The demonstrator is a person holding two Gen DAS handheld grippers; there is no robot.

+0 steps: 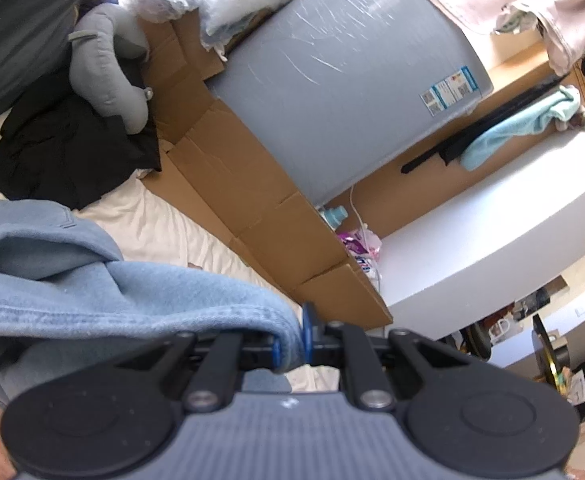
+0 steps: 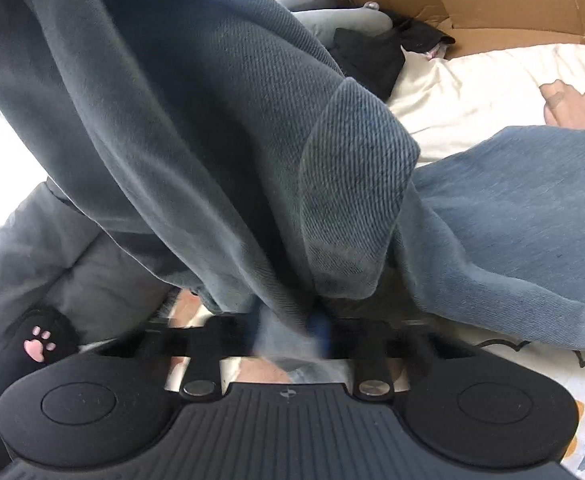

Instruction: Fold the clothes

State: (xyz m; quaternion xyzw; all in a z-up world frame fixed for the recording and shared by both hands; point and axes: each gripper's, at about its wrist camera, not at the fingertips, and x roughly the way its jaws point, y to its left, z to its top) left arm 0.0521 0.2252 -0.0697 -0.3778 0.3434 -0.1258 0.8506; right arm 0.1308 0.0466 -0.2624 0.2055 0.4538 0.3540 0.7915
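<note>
A blue denim-coloured garment [image 1: 132,292] hangs between both grippers above the cream bed sheet [image 1: 164,220]. My left gripper [image 1: 290,344] is shut on a thick hem of it, the cloth trailing off to the left. In the right wrist view the same garment [image 2: 220,140] drapes over the camera in big folds. My right gripper [image 2: 296,328] is shut on a bunched part of it; the fingertips are mostly hidden by cloth. A lighter blue part [image 2: 532,208] lies on the sheet [image 2: 472,80] to the right.
Flattened cardboard [image 1: 252,184] edges the bed, with a grey appliance [image 1: 332,88] behind. Black clothes [image 1: 64,152] and a grey plush toy [image 1: 104,64] lie at the far end. A grey padded item [image 2: 52,248] sits left. A hand [image 2: 576,108] rests on the sheet.
</note>
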